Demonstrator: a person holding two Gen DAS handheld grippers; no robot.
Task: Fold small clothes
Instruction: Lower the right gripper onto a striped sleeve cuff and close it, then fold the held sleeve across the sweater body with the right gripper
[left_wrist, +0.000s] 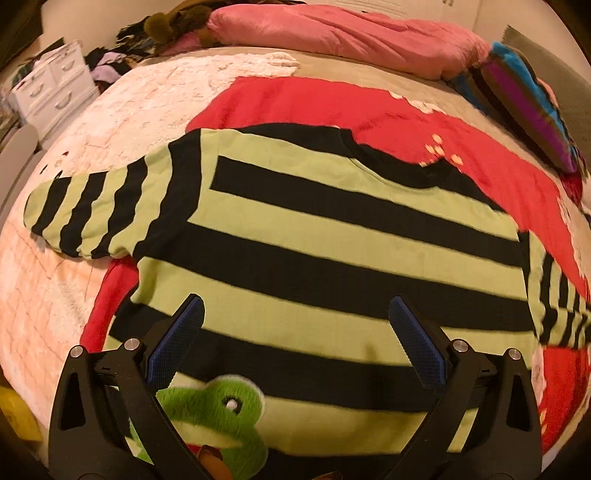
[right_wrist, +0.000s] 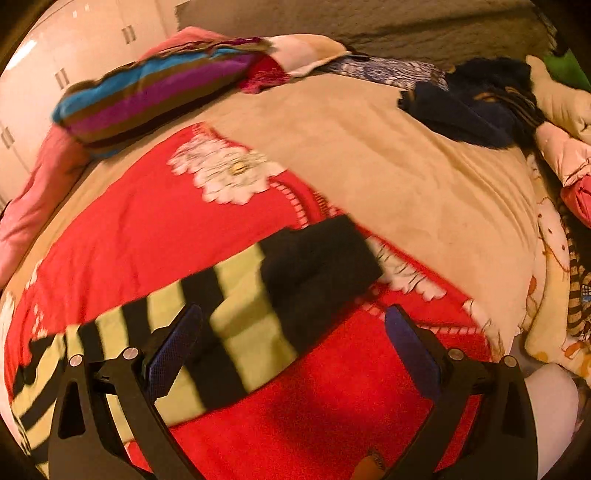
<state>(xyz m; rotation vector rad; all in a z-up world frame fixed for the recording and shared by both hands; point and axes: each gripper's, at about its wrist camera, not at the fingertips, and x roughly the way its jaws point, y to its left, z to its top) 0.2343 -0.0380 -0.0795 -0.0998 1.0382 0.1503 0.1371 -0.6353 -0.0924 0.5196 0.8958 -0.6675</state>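
A small green-and-black striped sweater (left_wrist: 314, 236) lies spread flat on a red blanket (left_wrist: 406, 122), neck away from me, with a plush green frog patch (left_wrist: 218, 410) near its hem. Its left sleeve (left_wrist: 92, 210) stretches out to the left. My left gripper (left_wrist: 295, 317) hovers open over the lower body of the sweater, nothing between its fingers. In the right wrist view the sweater's right sleeve (right_wrist: 236, 317) with its black cuff (right_wrist: 317, 269) lies across the red blanket (right_wrist: 155, 229). My right gripper (right_wrist: 293, 321) hangs open just above that sleeve, holding nothing.
The bed carries a beige cover (right_wrist: 406, 155), a white fleece blanket (left_wrist: 122, 110), a pink quilt (left_wrist: 332, 33), a striped pillow (right_wrist: 147, 92) and a pile of dark clothes (right_wrist: 476, 103). A white drawer unit (left_wrist: 51, 85) stands left of the bed.
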